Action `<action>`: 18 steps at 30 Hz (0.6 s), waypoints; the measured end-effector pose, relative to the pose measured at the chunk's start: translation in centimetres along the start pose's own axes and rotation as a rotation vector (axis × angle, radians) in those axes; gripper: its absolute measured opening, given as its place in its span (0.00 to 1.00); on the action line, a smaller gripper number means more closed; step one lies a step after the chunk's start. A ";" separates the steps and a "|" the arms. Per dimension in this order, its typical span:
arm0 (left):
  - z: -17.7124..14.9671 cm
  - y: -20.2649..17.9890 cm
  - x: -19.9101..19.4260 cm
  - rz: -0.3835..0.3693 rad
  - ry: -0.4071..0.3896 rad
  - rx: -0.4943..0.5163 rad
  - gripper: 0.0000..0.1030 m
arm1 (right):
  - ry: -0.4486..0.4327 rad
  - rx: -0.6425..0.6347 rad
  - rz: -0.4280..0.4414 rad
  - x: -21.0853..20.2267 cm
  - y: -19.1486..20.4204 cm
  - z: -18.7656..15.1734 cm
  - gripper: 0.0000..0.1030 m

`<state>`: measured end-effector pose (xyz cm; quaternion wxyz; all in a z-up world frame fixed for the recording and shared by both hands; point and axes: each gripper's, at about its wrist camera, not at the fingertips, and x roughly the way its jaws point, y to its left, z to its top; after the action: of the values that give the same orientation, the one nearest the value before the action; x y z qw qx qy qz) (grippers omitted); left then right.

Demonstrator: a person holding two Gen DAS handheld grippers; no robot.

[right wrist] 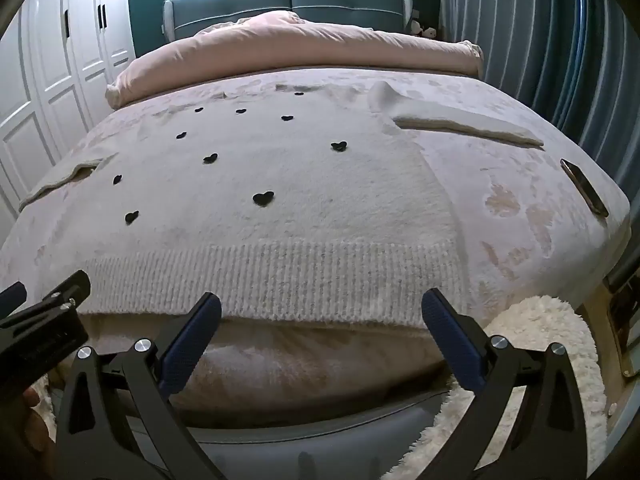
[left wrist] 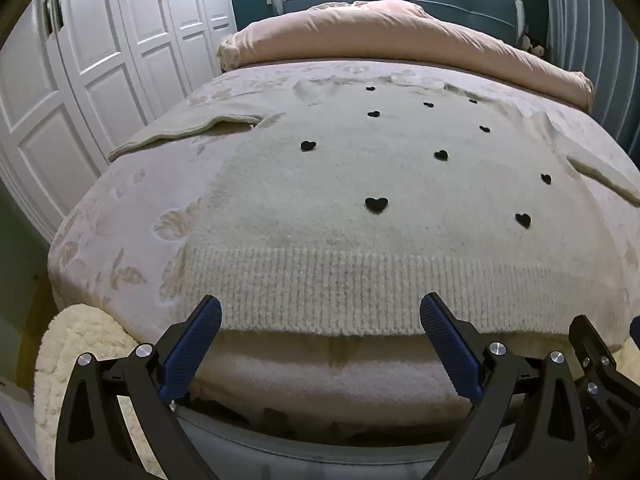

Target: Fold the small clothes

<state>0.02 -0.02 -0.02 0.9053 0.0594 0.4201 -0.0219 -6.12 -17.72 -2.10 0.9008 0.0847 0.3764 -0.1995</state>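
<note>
A cream knitted sweater (left wrist: 360, 176) with small black hearts lies flat on the bed, its ribbed hem (left wrist: 360, 292) at the near edge and both sleeves spread out. It also shows in the right wrist view (right wrist: 280, 184). My left gripper (left wrist: 320, 312) is open and empty, just before the left part of the hem. My right gripper (right wrist: 320, 308) is open and empty, just before the right part of the hem (right wrist: 280, 280). The right gripper's side shows at the right edge of the left wrist view (left wrist: 600, 360).
The bed (left wrist: 120, 216) has a patterned pinkish cover and a pink duvet (left wrist: 380, 36) rolled at the headboard. A phone (right wrist: 584, 188) lies near the bed's right edge. White wardrobes (left wrist: 80, 60) stand left, curtains (right wrist: 540, 40) right, fluffy rugs (right wrist: 540, 360) on the floor.
</note>
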 end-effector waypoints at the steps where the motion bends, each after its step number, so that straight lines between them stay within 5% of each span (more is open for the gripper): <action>1: 0.0 0.1 0.0 -0.006 -0.001 -0.004 0.95 | 0.004 -0.003 -0.004 0.0 0.0 0.0 0.95; 18: -0.6 -0.7 0.3 0.007 0.010 0.023 0.95 | 0.004 -0.027 0.003 0.2 0.8 -0.3 0.95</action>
<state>-0.30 -0.60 -0.75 0.9024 0.0714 0.4242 -0.0235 -5.86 -16.96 -2.42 0.9013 0.0735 0.3808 -0.1931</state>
